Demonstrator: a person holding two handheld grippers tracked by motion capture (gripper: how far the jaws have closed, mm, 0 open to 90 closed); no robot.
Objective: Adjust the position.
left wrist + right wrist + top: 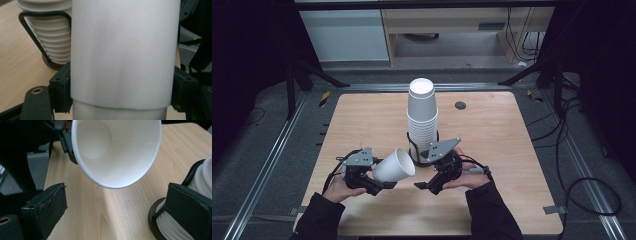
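Note:
My left gripper [379,184] is shut on a white paper cup [394,165], held on its side with the open mouth turned toward the right gripper. In the left gripper view the cup's wall [122,52] sits between both black jaws. The right gripper view looks straight into the cup's mouth [117,150]. My right gripper [424,186] is open, just right of the cup and in front of the stack, with nothing between its pads [46,207]. A tall stack of white cups [422,117] stands upright in a black wire holder [413,147] at the table's centre.
The light wooden table [492,150] has a small dark round grommet [460,105] at the back right. Black frame legs and cables lie on the floor around the table. The stack's ribbed rims [51,47] and the holder's base [156,220] are close beside the grippers.

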